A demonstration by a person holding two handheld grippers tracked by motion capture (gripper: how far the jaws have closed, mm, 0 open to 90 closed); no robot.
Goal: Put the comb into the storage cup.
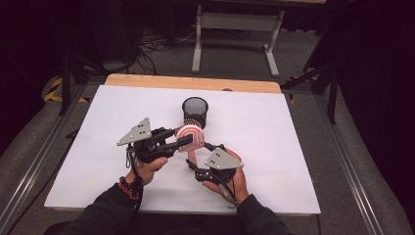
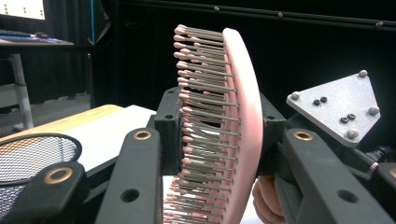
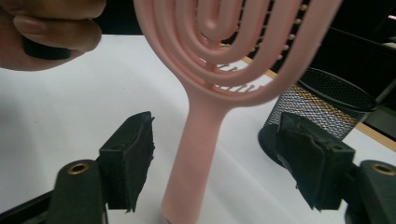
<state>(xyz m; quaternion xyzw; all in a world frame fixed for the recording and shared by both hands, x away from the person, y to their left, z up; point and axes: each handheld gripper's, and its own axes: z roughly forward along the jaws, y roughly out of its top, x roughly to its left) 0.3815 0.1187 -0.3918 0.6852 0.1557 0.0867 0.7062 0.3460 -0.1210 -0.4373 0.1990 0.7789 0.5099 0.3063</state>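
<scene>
A pink hairbrush [image 1: 191,136] with a spiral open back hangs above the white table [image 1: 274,147], handle pointing down. My left gripper [image 1: 185,141] is shut on its head; in the left gripper view the pads press the bristle side and the back of the brush [image 2: 243,116]. My right gripper [image 1: 196,156] is open beside the handle. In the right gripper view the handle [image 3: 187,177] stands between the two jaws with a gap on each side. A black mesh cup [image 1: 195,111] stands upright just behind the brush.
The mesh cup [image 3: 322,107] sits close to the right jaw in the right gripper view. A wooden strip [image 1: 193,82] runs along the table's far edge. The left hand [image 3: 46,32] shows above the left jaw. Bare white surface lies to both sides.
</scene>
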